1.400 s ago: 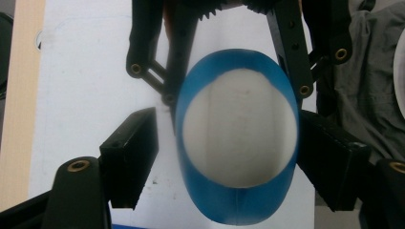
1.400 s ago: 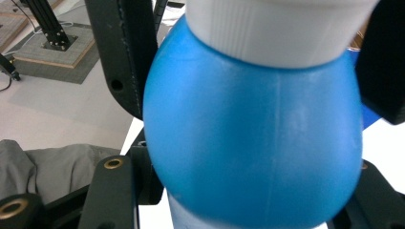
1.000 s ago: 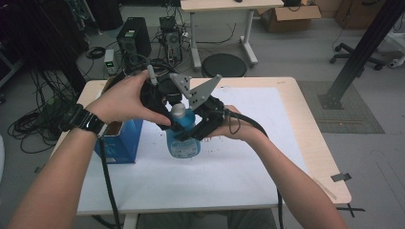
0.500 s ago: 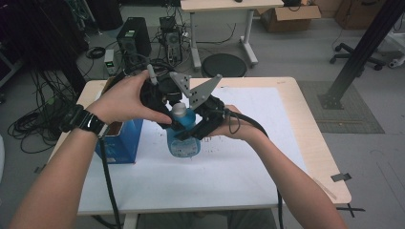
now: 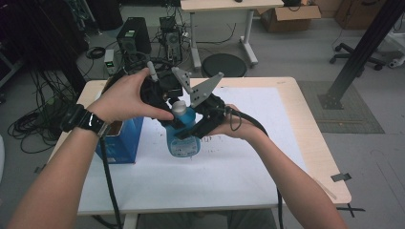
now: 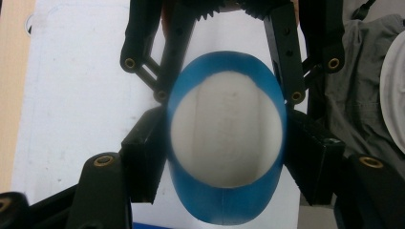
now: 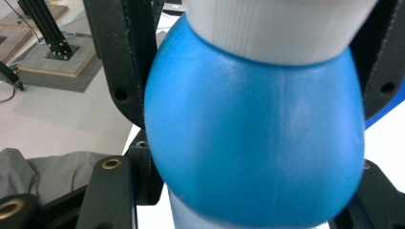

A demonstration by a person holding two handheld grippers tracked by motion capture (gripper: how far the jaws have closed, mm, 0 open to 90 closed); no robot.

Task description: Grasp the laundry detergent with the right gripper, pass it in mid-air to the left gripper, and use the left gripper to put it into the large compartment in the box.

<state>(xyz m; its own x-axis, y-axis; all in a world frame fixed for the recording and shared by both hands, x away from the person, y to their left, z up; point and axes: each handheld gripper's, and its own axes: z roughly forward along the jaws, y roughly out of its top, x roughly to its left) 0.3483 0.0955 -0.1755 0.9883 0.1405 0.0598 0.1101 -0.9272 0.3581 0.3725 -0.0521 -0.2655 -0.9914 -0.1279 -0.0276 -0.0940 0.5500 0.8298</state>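
Above the middle of the white-covered tabletop (image 5: 267, 157), a person holds a blue bottle (image 5: 184, 136) upright in the air. The right gripper (image 5: 203, 125) pinches the bottle's blue body from the side. The left gripper (image 5: 168, 98) comes from above, its jaws closed on the white cap (image 5: 178, 108). A blue box (image 5: 119, 143) stands near the left edge.
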